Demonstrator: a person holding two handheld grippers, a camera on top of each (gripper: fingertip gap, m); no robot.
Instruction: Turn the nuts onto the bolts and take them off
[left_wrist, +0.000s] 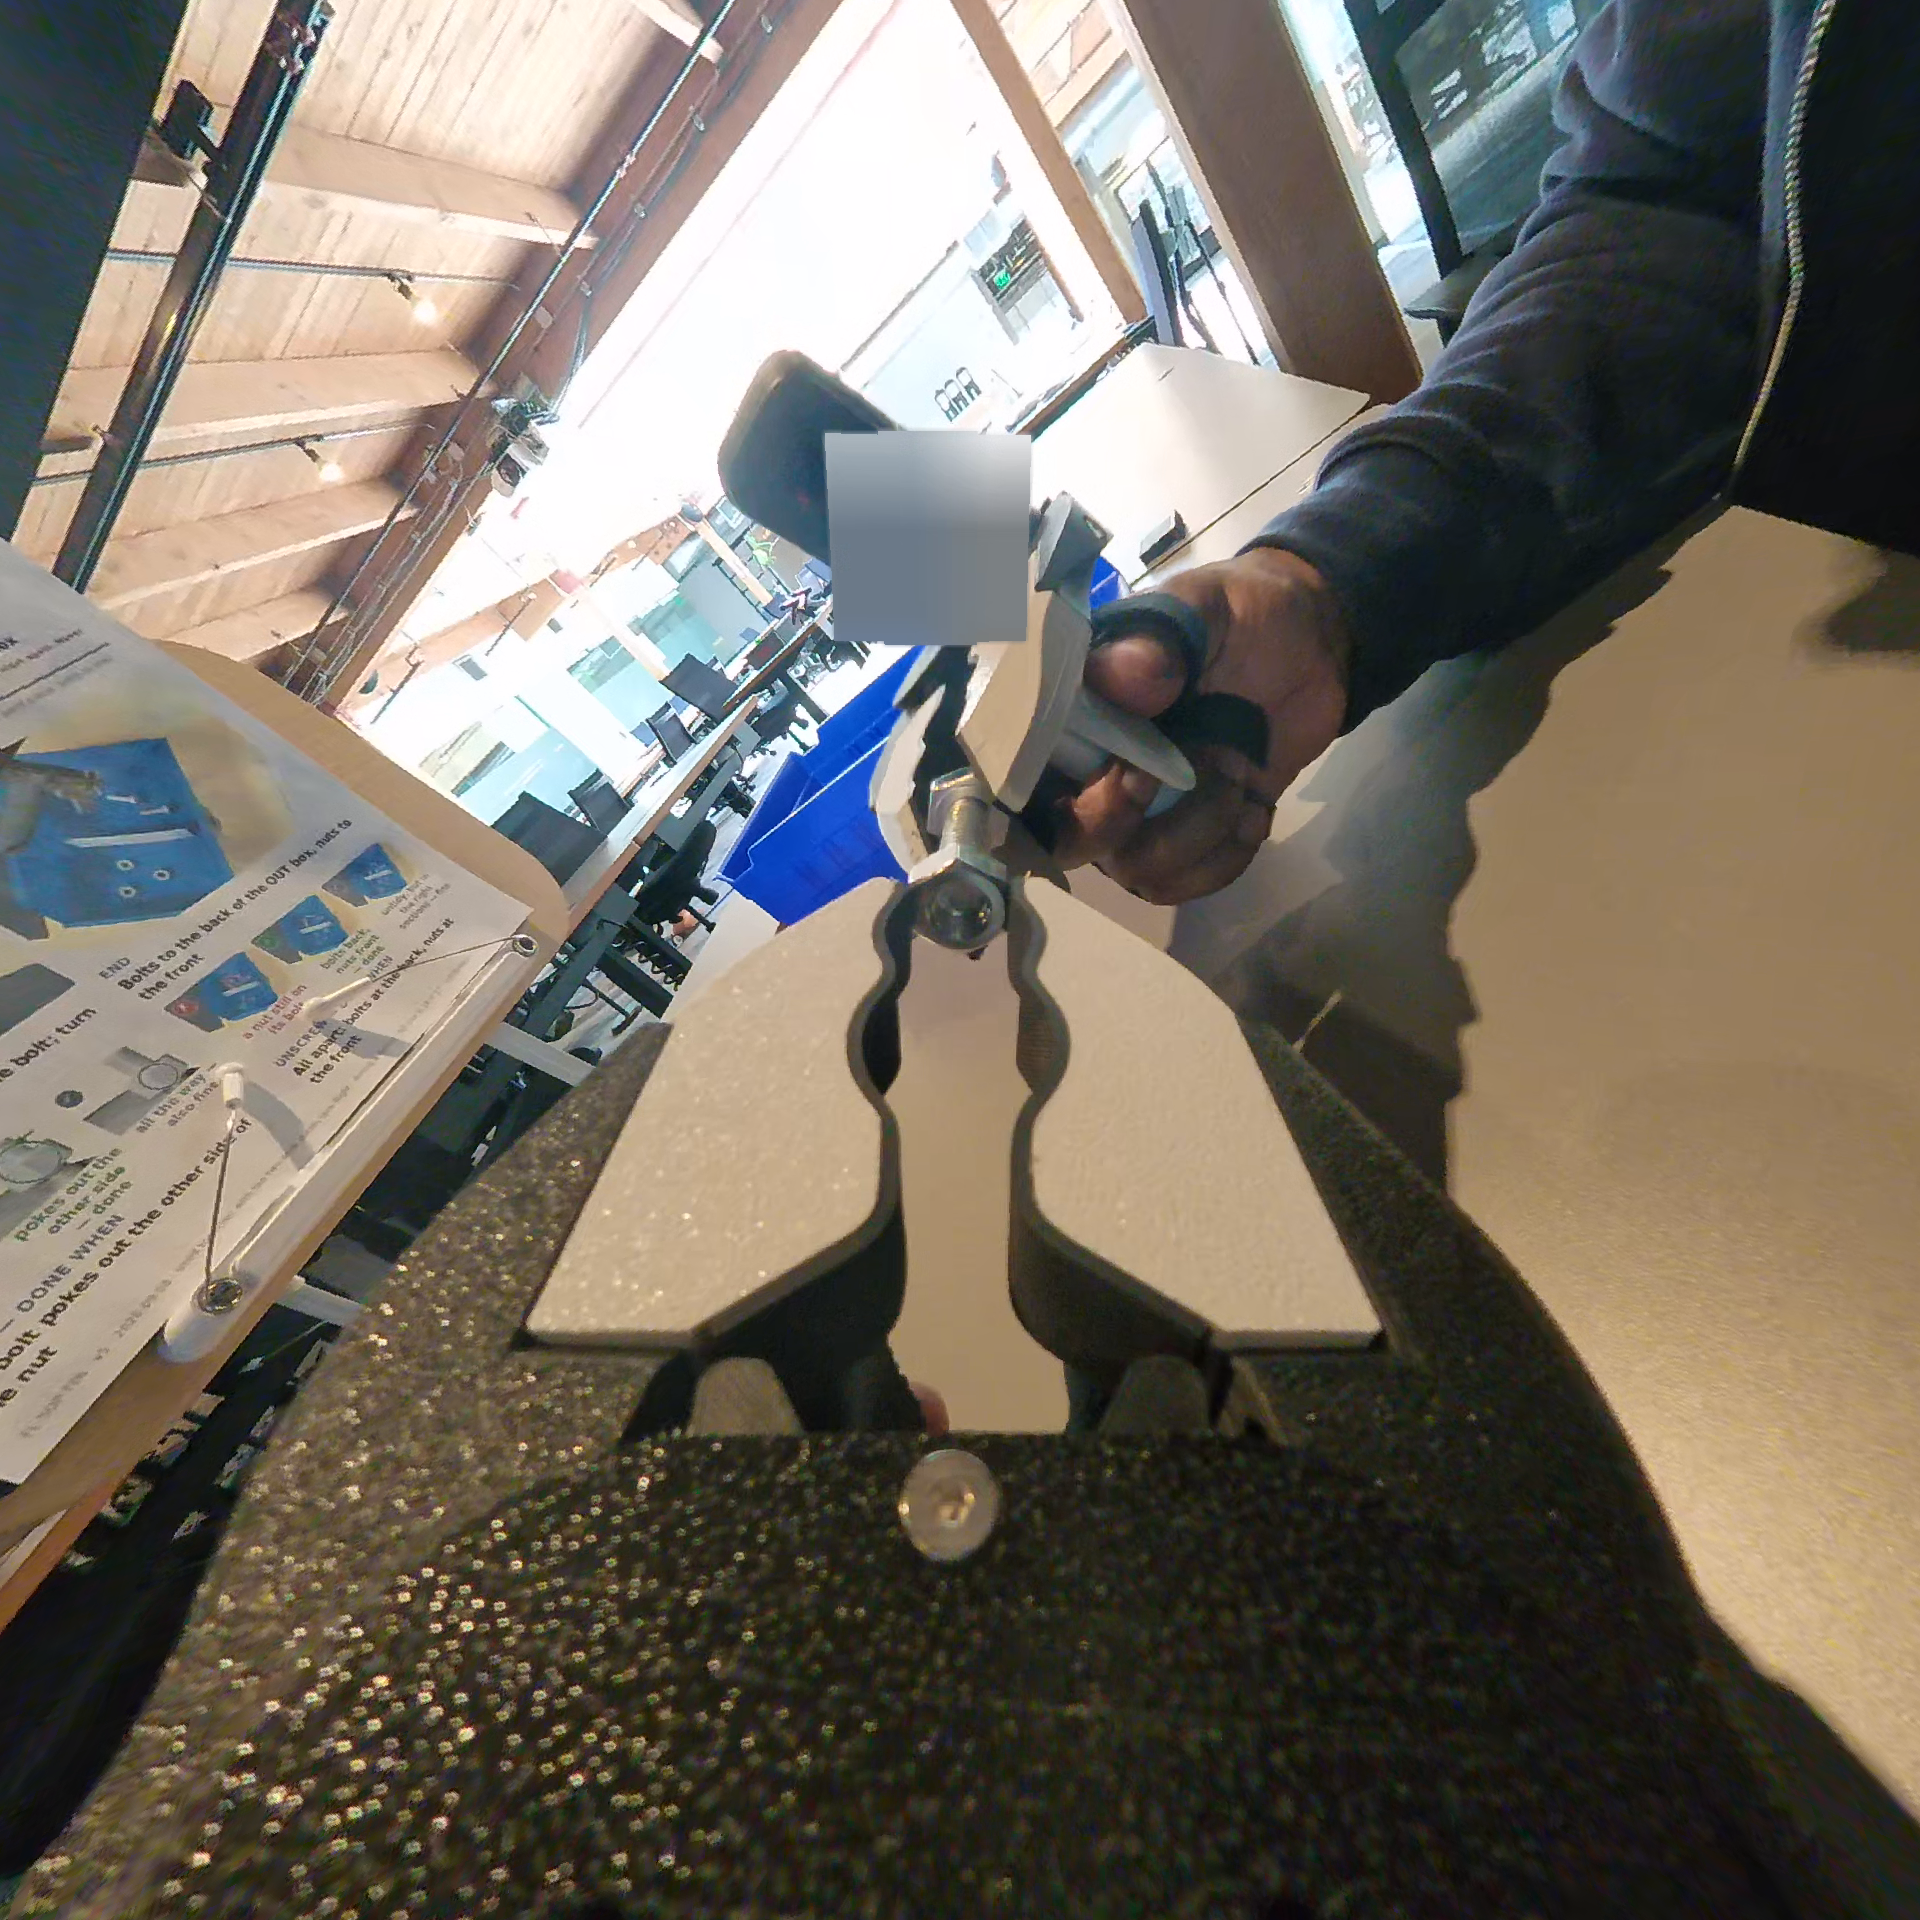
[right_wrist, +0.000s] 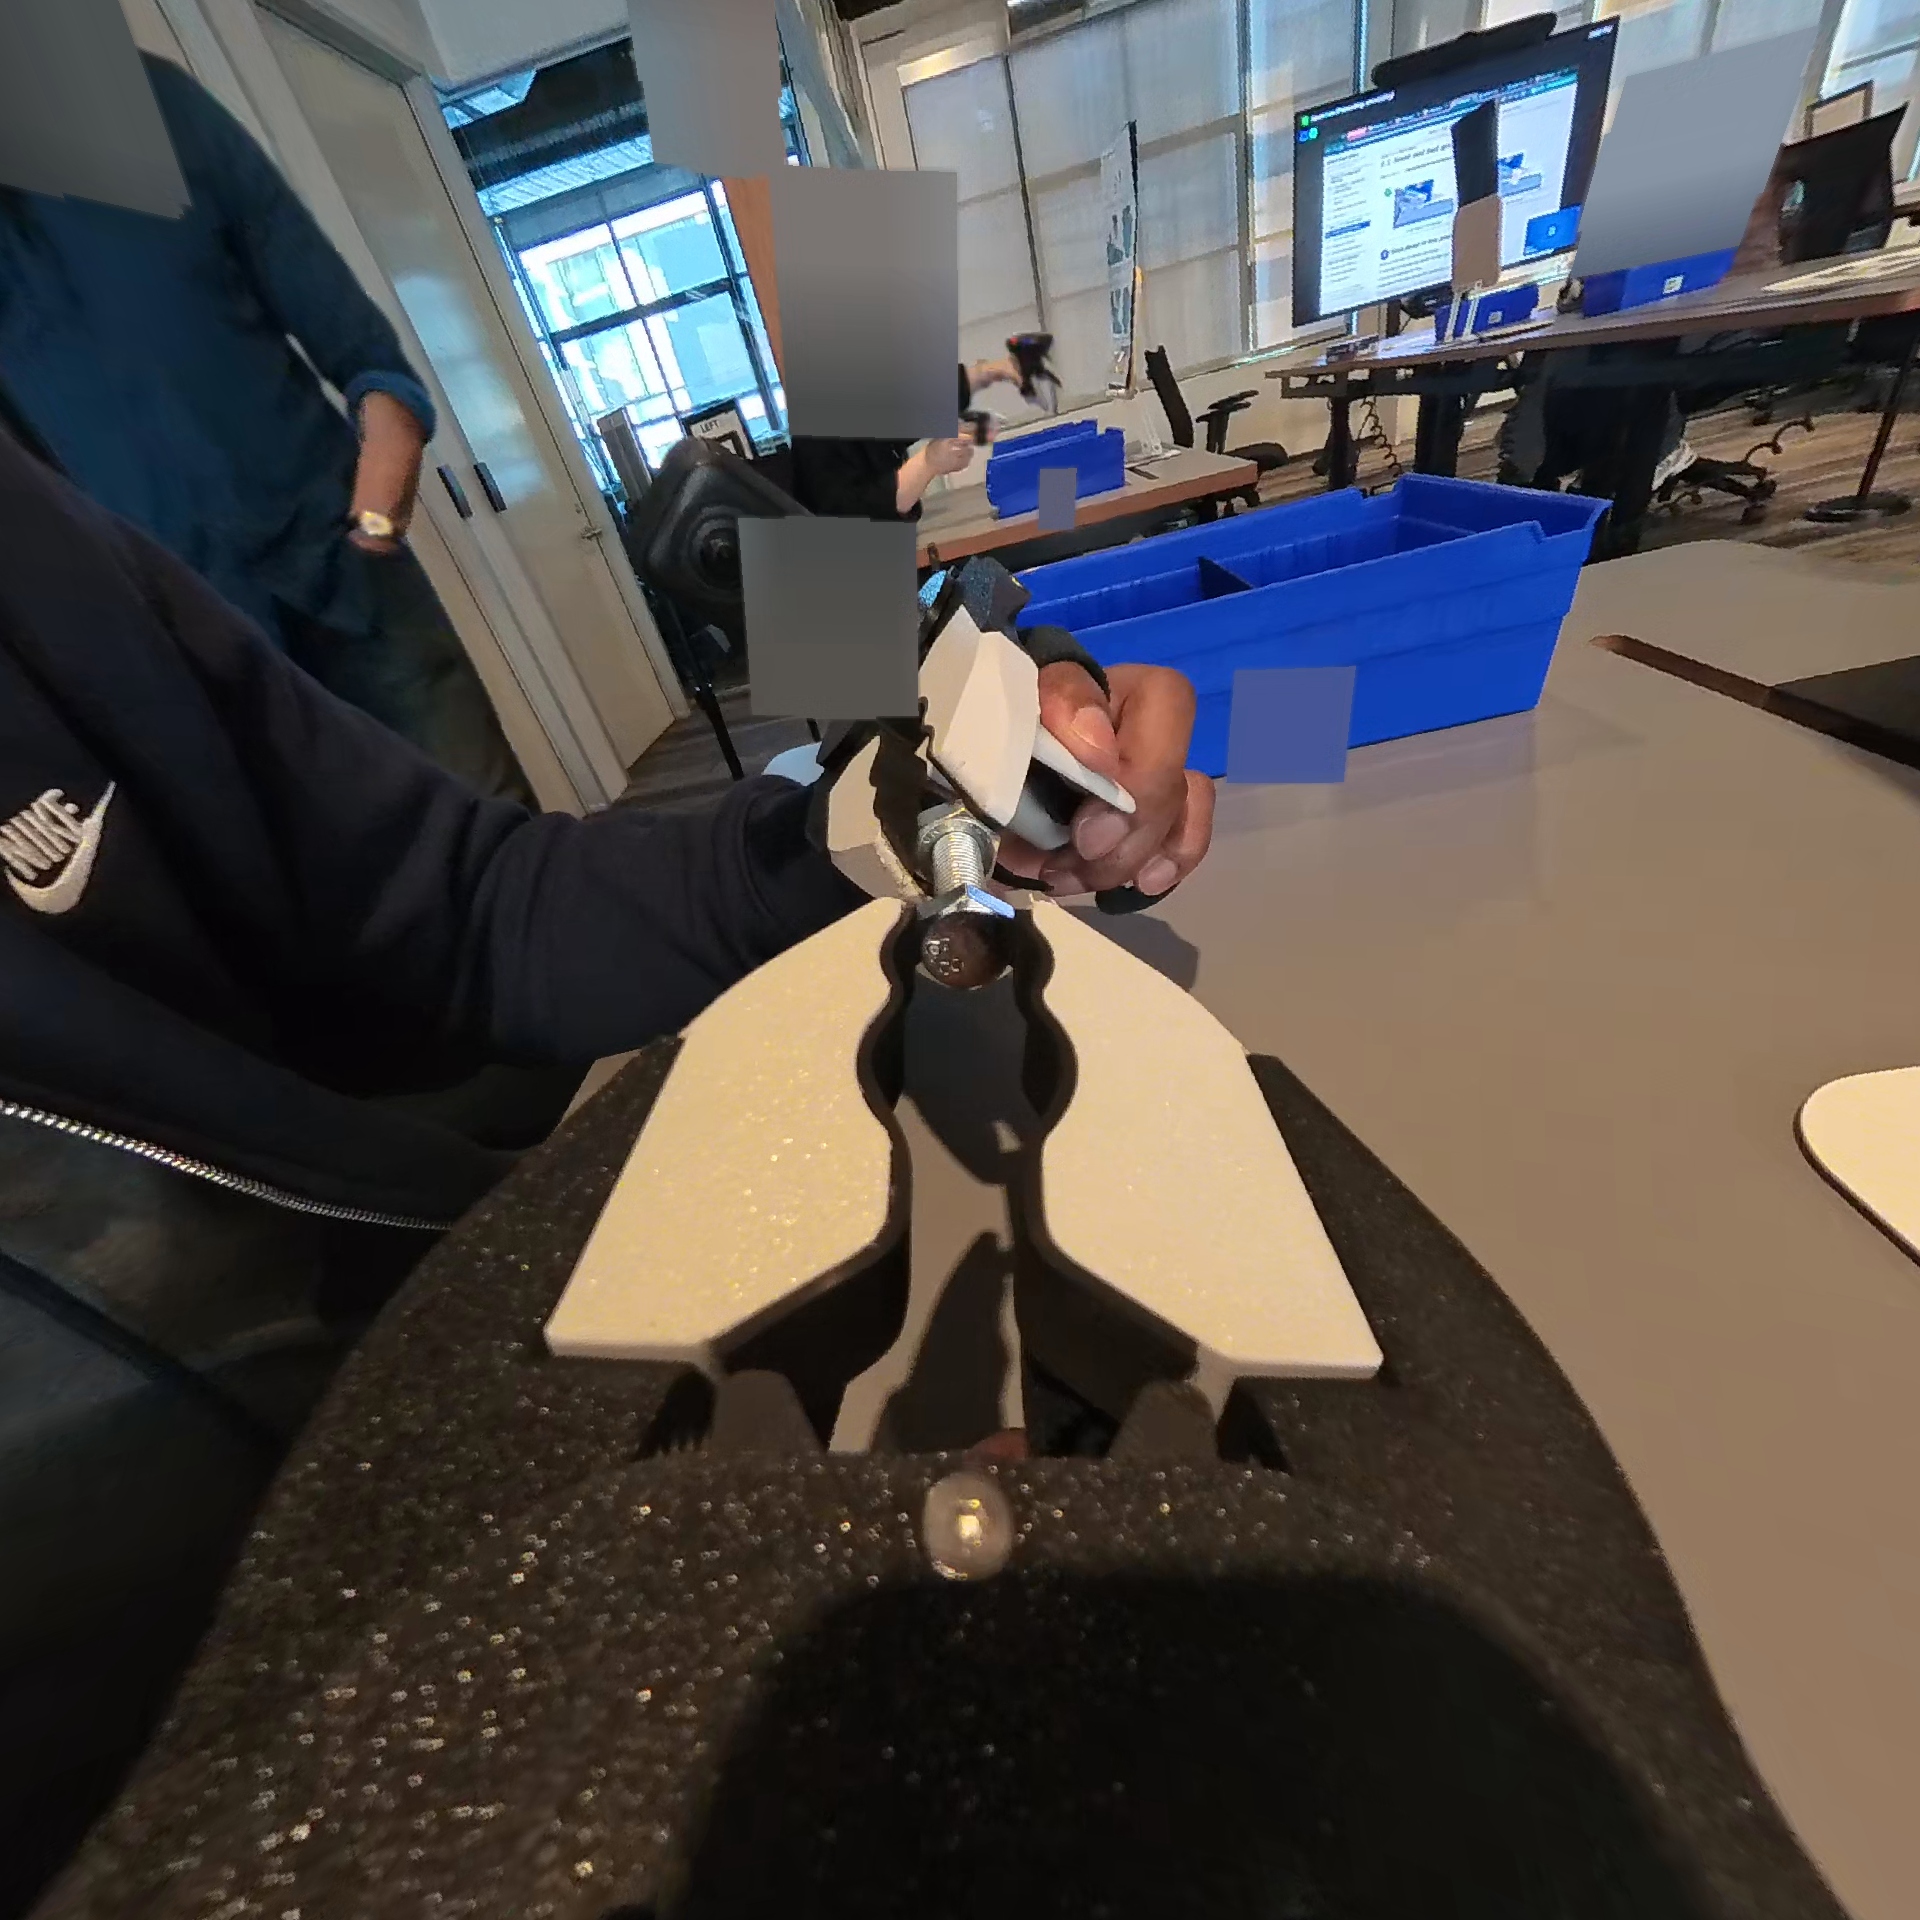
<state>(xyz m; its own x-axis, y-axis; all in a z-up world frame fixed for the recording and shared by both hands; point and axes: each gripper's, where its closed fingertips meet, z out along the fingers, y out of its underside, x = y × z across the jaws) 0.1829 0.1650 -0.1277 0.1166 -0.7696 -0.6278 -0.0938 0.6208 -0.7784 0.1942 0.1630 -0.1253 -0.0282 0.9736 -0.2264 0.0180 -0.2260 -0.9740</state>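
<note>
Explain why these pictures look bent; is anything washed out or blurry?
Left wrist view: the windows blow out white, ceiling beams bow from the wide lens, the printed sheet smears at the edge. Right wrist view: even light, the bolt sharp, a soft shadow under the hand on the grey table.

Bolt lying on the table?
No: the bolt is held above the table, right gripper on its head, left gripper on the nut.
</note>
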